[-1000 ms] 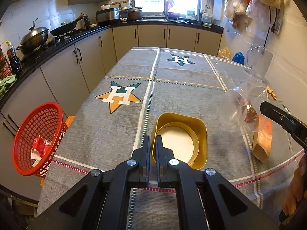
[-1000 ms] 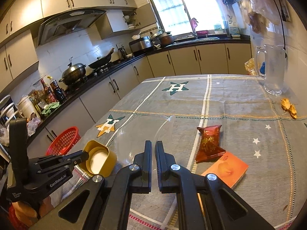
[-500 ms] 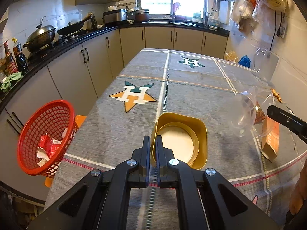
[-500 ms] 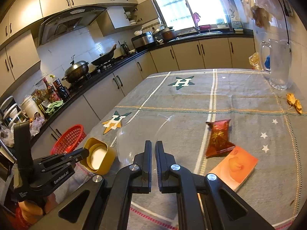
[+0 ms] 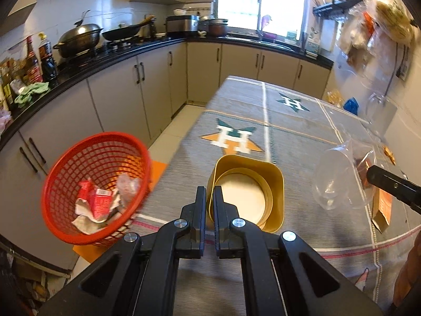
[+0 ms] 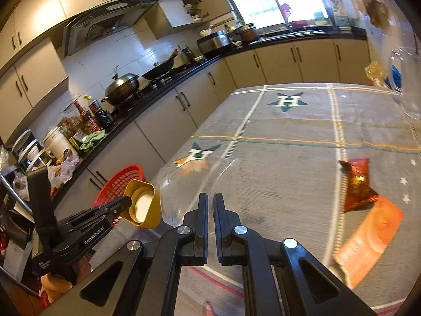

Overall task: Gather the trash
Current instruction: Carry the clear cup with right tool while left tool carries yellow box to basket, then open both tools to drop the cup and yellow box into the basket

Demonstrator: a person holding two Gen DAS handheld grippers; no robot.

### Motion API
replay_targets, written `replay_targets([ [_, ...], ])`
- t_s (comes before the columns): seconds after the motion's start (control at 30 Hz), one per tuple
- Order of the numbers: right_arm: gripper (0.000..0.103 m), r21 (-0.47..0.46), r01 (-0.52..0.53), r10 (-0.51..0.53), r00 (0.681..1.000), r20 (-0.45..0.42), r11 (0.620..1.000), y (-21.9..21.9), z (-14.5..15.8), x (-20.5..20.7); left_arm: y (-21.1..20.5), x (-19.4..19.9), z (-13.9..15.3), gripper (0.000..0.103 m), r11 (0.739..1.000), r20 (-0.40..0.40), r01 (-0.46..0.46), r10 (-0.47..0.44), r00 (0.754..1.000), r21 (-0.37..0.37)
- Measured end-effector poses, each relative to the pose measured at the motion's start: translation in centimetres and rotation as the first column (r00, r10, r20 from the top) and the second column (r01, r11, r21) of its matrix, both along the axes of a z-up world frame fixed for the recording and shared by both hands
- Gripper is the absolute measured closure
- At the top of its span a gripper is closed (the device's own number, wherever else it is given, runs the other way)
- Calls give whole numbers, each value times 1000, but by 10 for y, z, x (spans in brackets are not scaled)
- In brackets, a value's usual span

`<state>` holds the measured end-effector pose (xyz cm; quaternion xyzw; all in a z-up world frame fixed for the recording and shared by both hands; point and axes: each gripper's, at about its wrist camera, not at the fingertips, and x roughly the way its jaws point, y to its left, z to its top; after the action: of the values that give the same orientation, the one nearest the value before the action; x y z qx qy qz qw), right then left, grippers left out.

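black plastic fingers of the left gripper [image 5: 206,197] are pinched on the near rim of a gold takeaway container [image 5: 247,192], which has a round white-lined lid or bowl nested inside and looks lifted just off the grey cloth of the desk [image 5: 289,137]. the right gripper [image 6: 210,205] is likewise pressed together, clamped on the edge of a clear plastic lid [image 6: 189,192] that hangs in front of it over the desk's near left corner.

beyond the left gripper, to its left and below the desk edge, stands a red mesh basket [image 5: 65,173] holding crumpled red and white wrappers. further right on the desk lie a red snack packet [image 6: 356,184] and an orange packet [image 6: 371,237], both not yet collected.

the step in hand appears to be carrying both pieces to the basket. to do it well, the gold container should clear the desk edge and sit above the basket's mouth before the fingers part, kept level so the nested piece does not slide out early. the thin clear lid could slip or flex, so it is best released low over the basket.

both grippers point forward and downward, the left one more steeply. a hand [image 6: 56,287] grips the left tool's handle from below.
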<state>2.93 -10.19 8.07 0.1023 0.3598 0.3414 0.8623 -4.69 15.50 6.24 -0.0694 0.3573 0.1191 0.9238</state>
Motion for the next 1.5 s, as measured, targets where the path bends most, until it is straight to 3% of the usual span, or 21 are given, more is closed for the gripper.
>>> replay_targets([
  [0.7, 98, 9, -162, 162, 987, 23, 987, 107, 28, -10, 106, -35, 11, 98, 980, 31, -197, 198, 980, -35],
  [1.5, 98, -39, -264, 263, 964, -29, 964, 239, 20, 7, 185, -38, -27, 98, 946, -45, -318, 315, 948, -70],
])
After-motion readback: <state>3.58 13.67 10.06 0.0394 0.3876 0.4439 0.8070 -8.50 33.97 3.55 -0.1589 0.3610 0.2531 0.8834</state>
